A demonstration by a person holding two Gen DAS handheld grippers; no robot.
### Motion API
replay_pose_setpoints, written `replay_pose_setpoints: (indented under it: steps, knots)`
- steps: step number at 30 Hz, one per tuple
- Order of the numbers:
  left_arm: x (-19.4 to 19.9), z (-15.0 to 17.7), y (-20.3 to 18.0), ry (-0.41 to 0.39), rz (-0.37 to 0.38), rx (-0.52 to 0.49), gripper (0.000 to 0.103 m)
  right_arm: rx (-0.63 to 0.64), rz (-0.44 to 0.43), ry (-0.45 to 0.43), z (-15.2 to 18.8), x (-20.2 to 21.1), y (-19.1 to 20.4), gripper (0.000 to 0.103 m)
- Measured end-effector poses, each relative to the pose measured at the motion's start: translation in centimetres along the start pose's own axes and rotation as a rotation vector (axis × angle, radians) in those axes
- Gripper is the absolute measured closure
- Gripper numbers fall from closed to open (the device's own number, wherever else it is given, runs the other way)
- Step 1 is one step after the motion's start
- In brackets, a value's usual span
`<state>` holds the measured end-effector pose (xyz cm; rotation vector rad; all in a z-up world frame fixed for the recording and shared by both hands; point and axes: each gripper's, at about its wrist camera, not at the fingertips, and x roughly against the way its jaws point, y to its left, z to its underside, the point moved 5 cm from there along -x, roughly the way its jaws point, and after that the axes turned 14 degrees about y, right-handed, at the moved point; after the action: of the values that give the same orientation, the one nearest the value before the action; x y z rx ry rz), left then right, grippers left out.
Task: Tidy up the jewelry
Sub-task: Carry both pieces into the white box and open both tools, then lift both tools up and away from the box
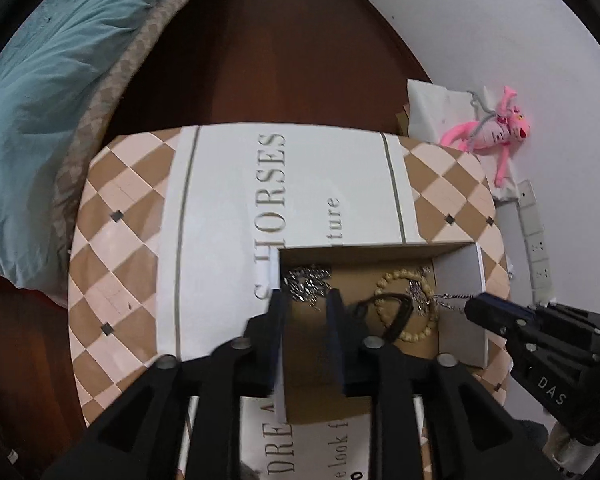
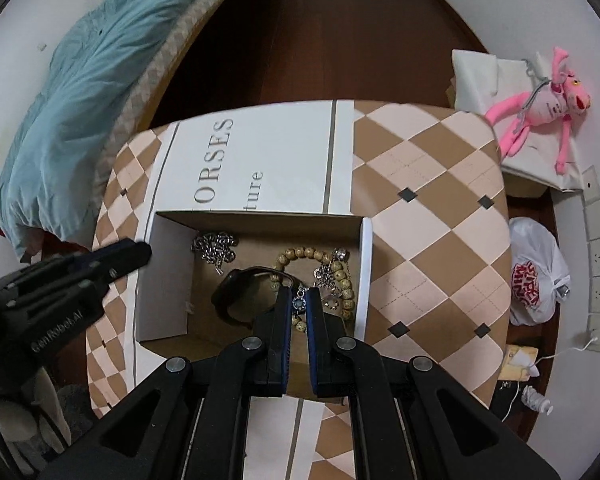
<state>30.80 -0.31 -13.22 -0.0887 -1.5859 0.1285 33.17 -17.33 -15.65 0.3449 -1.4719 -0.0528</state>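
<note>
Box (image 2: pixel 168 280) with one bead bracelet (image 2: pixel 342 276), one watch (image 2: pixel 236 292).

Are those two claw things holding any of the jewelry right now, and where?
The right gripper pinches a silver necklace by its blue-stoned pendant. The left gripper holds nothing; its fingers straddle the box wall.

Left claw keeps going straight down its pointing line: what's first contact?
Probably the bare cardboard floor of the box, between the left claw fingers; the chain lies just beyond. Depth unclear.
</note>
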Motion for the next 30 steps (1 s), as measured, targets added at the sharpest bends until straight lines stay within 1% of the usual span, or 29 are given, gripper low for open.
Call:
replay_pose_setpoints:
  steps: [1, 2, 3, 4, 6, 8, 10, 12, 16, 18, 24, 30]
  knots:
    - [0.2, 0.0, 0.3, -0.01, -0.011, 0.007, 0.061, -0.002, 0.003, 0.006, 0.0, -0.1, -0.1, 0.095]
    - [0.4, -0.1, 0.4, -0.015, -0.019, 0.012, 0.052, -0.004, 0.003, 0.012, 0.1, -0.1, -0.2, 0.094]
    - [0.5, -0.2, 0.6, -0.021, -0.026, 0.015, 0.029, -0.005, 0.007, 0.015, 0.1, -0.1, -0.3, 0.088]
    - [0.6, -0.2, 0.8, -0.028, -0.034, 0.018, 0.016, -0.005, 0.019, 0.012, 0.2, -0.1, -0.3, 0.082]
    - [0.9, -0.1, 1.2, -0.048, -0.067, 0.024, 0.014, -0.003, 0.038, -0.002, 0.3, 0.1, -0.4, 0.045]
    - [1.1, 0.2, 1.4, -0.066, -0.079, 0.028, 0.013, -0.009, 0.053, -0.011, 0.5, 0.3, -0.5, 0.034]
    - [1.1, 0.7, 1.6, -0.084, -0.09, 0.035, 0.01, -0.013, 0.093, -0.014, 0.9, 0.4, -0.6, 0.029]
    - [1.1, 1.2, 1.6, -0.1, -0.099, 0.037, 0.008, -0.022, 0.135, -0.015, 1.5, 0.2, -0.7, 0.012]
    - [0.9, 2.2, 1.6, -0.131, -0.129, 0.043, 0.006, -0.056, 0.195, -0.011, 2.7, -0.7, -1.3, 0.01]
    - [0.6, 2.8, 1.5, -0.14, -0.134, 0.046, 0.005, -0.075, 0.234, -0.019, 3.3, -1.1, -1.7, 0.006]
    - [0.0, 4.2, 1.0, -0.136, -0.144, 0.041, 0.005, -0.113, 0.238, -0.044, 4.6, -1.4, -2.3, 0.005]
    - [0.9, 5.5, 0.8, -0.152, -0.143, 0.049, 0.005, -0.136, 0.248, -0.102, 5.7, 0.2, -2.5, 0.005]
